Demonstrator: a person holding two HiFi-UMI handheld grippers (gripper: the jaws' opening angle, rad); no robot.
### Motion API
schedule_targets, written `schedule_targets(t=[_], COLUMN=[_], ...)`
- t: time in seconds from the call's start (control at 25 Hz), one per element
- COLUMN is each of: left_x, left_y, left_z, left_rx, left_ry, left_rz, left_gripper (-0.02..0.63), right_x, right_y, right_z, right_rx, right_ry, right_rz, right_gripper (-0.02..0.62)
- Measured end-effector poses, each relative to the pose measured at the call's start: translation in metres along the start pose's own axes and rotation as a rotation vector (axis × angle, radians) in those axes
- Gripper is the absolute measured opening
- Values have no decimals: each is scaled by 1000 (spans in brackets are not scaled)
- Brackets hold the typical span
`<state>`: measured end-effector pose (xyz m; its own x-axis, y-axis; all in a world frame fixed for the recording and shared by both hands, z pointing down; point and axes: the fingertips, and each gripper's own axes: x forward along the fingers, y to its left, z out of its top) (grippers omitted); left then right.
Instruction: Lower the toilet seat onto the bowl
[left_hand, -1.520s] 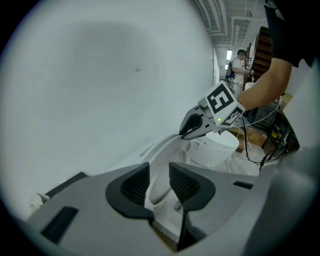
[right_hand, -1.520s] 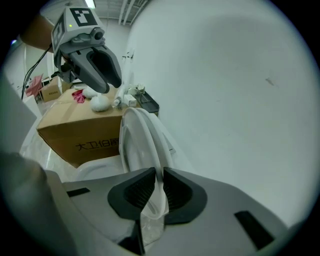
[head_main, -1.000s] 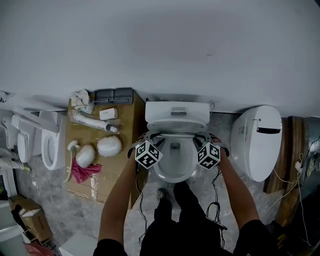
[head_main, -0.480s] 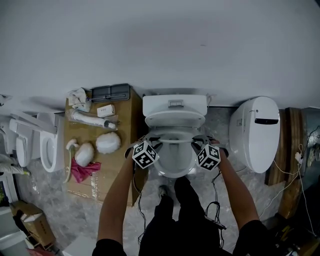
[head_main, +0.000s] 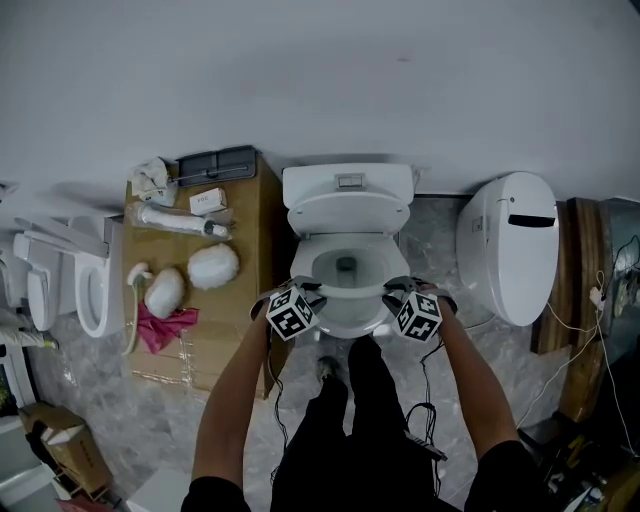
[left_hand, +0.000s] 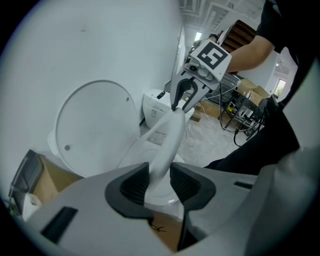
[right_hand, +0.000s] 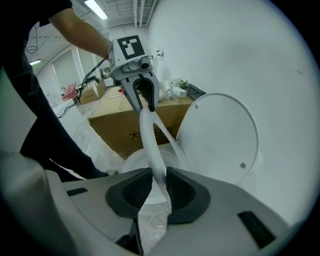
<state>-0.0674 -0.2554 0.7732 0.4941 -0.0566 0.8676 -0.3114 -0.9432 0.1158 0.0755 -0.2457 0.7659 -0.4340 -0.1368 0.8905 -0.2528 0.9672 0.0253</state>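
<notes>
Grey marbled floor (head_main: 110, 400) and a plain pale wall (head_main: 320, 70) sit behind the work; the lid (head_main: 348, 212) stands up against the cistern (head_main: 348, 182). Lowering is under way and, by my reading, partly done: the toilet seat (left_hand: 169, 137) hangs tilted above the bowl (head_main: 322, 270), hinged at the back and not yet down on the rim. The left tool (left_hand: 159, 182) has its pads on the left of the seat's front arc, and the right tool (right_hand: 159, 186) is on the same arc at the right. Both sets of jaws have just been opening a little, yet the ring sits between the pads and each pair looks to press on it, a narrow grip

Next move, as I judge it: both tools sink together and evenly, following the hinge's arc toward the person. They should let go only once the seat rests flat, since slackening sooner could let it drop and bang the porcelain

Room is fair. On the left a cardboard box (head_main: 240, 322) stands just beside the bowl, and a second white toilet (head_main: 510, 255) is near on the right. The person's legs (head_main: 350, 430) are close against the bowl's front, so the way down runs between those. The bowl's rim is the edge to meet squarely
</notes>
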Motion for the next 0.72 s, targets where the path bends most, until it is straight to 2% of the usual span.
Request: schedule_targets(t=[0.2, 0.36, 0.72], left_x=[19, 32, 56], left_y=[-29, -49, -76], left_z=[-25, -42, -66], left_rx=[-19, 18, 72], left_ry=[15, 39, 48], left_rz=[-31, -34, 2], left_gripper=[156, 164, 170], right_x=[17, 31, 54], right_y=[34, 58, 89], right_z=[-18, -30, -52], right_rx=[-8, -13, 16], right_ry=[19, 42, 68], right_rz=[48, 68, 9], right_gripper=[114, 124, 137])
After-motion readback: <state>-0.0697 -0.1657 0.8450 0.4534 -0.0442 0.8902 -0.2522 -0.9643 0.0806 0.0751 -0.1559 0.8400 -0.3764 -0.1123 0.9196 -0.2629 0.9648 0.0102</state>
